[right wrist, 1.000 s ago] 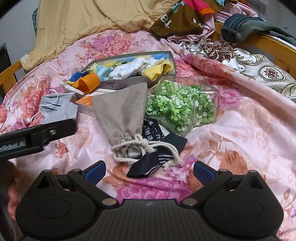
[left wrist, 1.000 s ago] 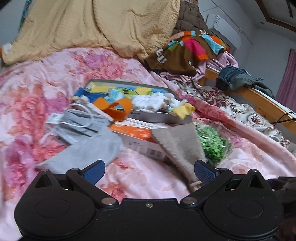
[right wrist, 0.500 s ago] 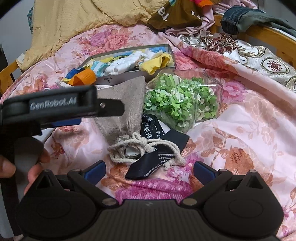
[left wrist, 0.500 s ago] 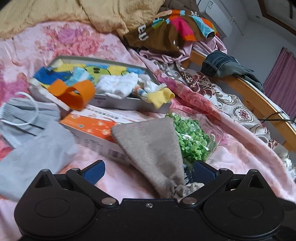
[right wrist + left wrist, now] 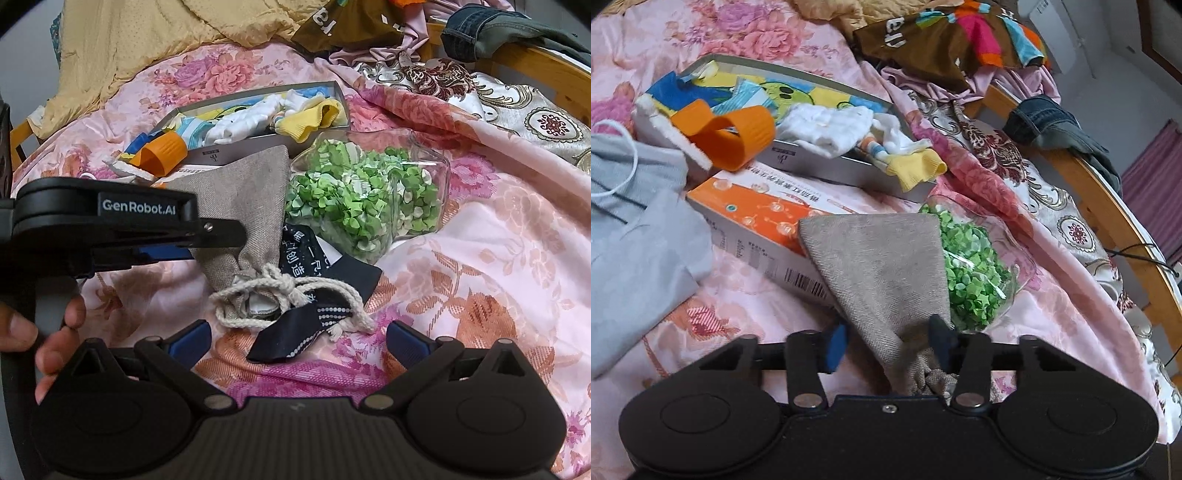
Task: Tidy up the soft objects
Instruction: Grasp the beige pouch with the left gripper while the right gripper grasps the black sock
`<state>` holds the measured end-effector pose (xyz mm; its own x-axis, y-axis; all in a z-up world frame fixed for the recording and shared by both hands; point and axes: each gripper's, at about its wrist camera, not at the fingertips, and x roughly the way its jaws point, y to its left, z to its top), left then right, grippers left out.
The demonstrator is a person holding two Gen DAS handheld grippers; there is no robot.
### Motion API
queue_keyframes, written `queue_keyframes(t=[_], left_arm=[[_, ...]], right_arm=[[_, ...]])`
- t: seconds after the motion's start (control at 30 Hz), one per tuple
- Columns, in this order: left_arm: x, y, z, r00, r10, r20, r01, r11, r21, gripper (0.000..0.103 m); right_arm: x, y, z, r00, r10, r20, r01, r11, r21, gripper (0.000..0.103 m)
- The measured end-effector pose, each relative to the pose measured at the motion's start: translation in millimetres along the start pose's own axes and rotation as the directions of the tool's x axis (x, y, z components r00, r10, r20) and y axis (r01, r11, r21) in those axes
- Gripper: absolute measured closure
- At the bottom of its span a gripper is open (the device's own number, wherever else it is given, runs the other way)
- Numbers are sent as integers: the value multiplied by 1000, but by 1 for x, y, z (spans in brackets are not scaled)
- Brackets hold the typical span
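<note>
A beige drawstring pouch (image 5: 886, 269) lies on the floral bedspread, its rope-tied neck (image 5: 273, 291) toward me. My left gripper (image 5: 888, 345) has its jaws closed in around the pouch's narrow neck. In the right wrist view the left gripper (image 5: 177, 240) reaches in from the left onto the pouch (image 5: 240, 206). My right gripper (image 5: 297, 338) is open and empty, just short of a black printed strap (image 5: 317, 280) lying under the rope.
A clear bag of green paper stars (image 5: 365, 199) lies right of the pouch. An orange box (image 5: 757, 218), grey cloths (image 5: 639, 243) and a grey tray (image 5: 849, 173) of socks and cloths sit behind. A wooden bed rail (image 5: 1108, 206) runs at right.
My left gripper moved right and forward to the pouch and narrowed its jaws around the neck. The right gripper stayed nearly still and open.
</note>
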<state>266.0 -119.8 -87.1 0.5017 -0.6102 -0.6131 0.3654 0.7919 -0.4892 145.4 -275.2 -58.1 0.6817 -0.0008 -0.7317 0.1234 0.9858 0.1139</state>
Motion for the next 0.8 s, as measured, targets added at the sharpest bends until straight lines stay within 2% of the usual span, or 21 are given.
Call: queue_keyframes(t=[0.07, 0.23, 0.6, 0.8], left_arm=[[0, 1, 0, 1000, 13, 0, -13, 1000, 4, 78], [-1, 7, 2, 1000, 15, -4, -15, 1000, -21, 88], [-27, 20, 4, 990, 128, 56, -129, 991, 23, 94], [-40, 39, 4, 980, 193, 50, -193, 981, 13, 95]], right_arm=[[0, 0, 0, 1000, 0, -1, 0, 1000, 0, 0], [1, 0, 0, 1000, 0, -1, 0, 1000, 0, 0], [-1, -5, 2, 999, 24, 40, -25, 999, 40, 0], [-2, -13, 9, 996, 21, 84, -29, 996, 90, 0]])
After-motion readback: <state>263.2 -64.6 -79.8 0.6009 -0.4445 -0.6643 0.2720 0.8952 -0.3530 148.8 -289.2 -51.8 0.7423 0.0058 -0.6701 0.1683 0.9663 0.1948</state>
